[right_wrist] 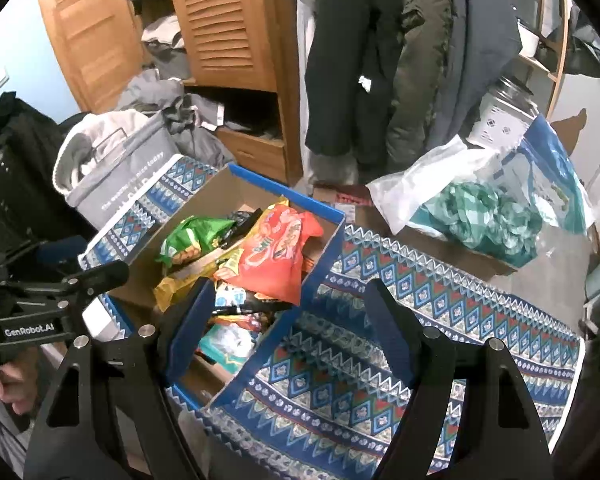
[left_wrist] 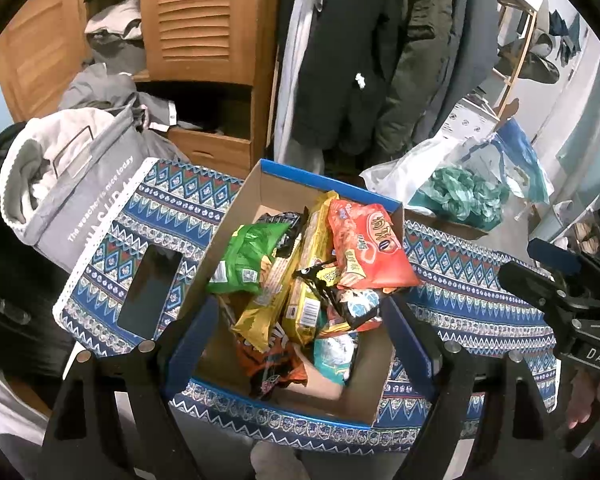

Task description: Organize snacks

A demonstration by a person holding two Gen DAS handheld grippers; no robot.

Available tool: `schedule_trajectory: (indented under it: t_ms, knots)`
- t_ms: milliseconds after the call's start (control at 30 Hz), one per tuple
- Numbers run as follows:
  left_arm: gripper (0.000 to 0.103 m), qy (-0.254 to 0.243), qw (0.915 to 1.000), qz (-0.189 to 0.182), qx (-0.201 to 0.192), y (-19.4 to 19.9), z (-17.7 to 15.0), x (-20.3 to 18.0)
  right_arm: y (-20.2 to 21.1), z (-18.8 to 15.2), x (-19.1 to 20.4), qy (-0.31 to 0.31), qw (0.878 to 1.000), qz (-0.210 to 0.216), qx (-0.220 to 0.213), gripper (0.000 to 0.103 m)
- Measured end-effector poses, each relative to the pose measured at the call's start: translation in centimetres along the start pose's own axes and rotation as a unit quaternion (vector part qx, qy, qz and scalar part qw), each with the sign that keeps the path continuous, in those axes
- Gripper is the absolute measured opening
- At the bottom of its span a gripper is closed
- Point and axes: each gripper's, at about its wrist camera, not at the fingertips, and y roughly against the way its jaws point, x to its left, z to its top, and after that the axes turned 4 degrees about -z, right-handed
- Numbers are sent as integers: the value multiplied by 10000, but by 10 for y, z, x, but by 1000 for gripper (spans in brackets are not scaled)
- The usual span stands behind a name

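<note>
I have both grippers hanging over the cardboard box (left_wrist: 260, 192) of snacks, which sits on the patterned cloth (left_wrist: 460, 280). My left gripper (left_wrist: 300, 320) has its jaws spread wide over the box with nothing between the pads; my right gripper (right_wrist: 288, 312) is spread too, one finger over the box's edge and the other over bare cloth, gripping nothing. The orange-red packet (left_wrist: 370, 244) lies on top of the heap, the green packet (left_wrist: 248, 256) beside it, the yellow packets (left_wrist: 296, 276) between them. Below those the pile is a jumble: a dark orange wrapper (left_wrist: 276, 364) and a pale teal one (left_wrist: 334, 354) are half buried, and I cannot read their labels. A dark phone-like slab (left_wrist: 150, 292) lies left of the box. The grey fabric bin (left_wrist: 72, 184) is cut off by my left finger's side of the lens.
</note>
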Motion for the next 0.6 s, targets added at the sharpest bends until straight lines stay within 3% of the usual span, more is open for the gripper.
schedule_trajectory:
  t_ms: [600]
  knots:
    - [86, -126, 9999, 86, -71, 4, 2, -3, -3, -3, 0, 15, 10000, 17, 64, 77]
